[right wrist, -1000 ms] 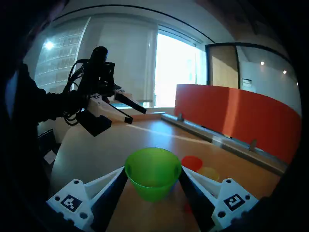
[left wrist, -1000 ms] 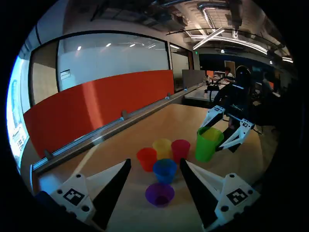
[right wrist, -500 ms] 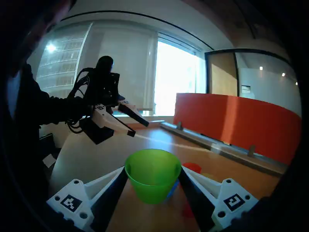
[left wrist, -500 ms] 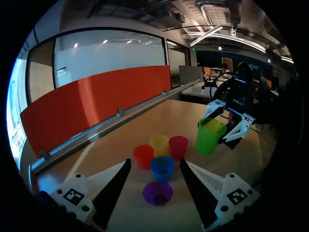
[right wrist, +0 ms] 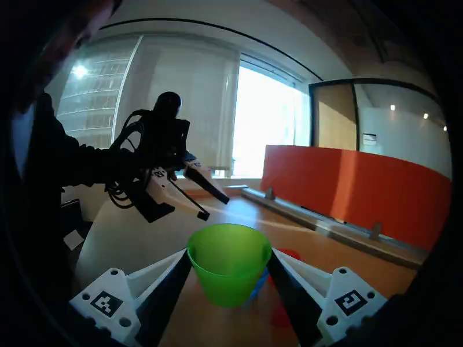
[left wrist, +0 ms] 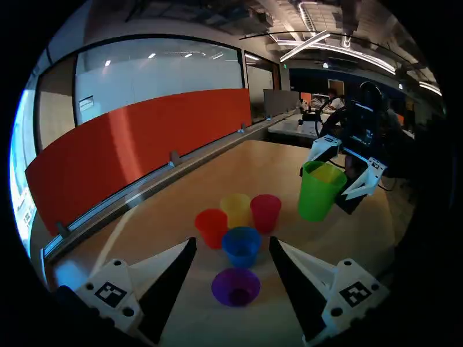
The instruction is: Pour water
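My right gripper is shut on a green cup, held upright above the wooden table. In the left gripper view that green cup hangs at the right, clamped by the right gripper, above and to the right of a cluster of cups: red, yellow, pink, blue and purple. My left gripper stands open over the blue and purple cups with nothing between its fingers. In the right gripper view the left gripper hovers at the left.
An orange partition on a metal rail runs along the table's far side. A person's dark sleeve holds the left gripper. Bright windows stand behind. Other desks and people are far off.
The right gripper has lifted the green cup a little higher, away from the cluster. The left gripper has drifted slightly nearer to the green cup. Both grips are unchanged.
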Demonstrator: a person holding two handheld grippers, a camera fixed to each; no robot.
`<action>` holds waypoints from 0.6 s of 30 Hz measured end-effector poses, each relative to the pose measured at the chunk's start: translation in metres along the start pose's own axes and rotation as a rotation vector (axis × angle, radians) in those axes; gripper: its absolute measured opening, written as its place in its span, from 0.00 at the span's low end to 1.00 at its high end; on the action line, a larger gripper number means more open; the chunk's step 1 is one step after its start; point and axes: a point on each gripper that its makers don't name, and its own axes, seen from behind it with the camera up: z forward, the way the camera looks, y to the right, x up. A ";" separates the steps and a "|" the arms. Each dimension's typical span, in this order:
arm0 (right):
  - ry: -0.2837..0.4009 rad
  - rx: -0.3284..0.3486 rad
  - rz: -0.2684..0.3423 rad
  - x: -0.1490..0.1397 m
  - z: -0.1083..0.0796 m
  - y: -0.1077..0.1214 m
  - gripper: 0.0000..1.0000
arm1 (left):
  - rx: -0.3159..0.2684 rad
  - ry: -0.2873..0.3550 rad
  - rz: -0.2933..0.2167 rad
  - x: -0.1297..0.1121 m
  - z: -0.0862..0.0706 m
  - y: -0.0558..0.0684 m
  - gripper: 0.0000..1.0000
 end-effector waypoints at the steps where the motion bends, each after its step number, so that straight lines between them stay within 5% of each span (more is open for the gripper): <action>1: 0.000 0.002 0.001 0.000 0.000 0.000 0.92 | -0.003 -0.003 0.001 -0.001 0.001 0.001 0.94; 18: -0.020 0.040 0.016 -0.009 -0.002 -0.014 0.92 | -0.053 -0.053 0.018 -0.012 0.022 0.000 0.93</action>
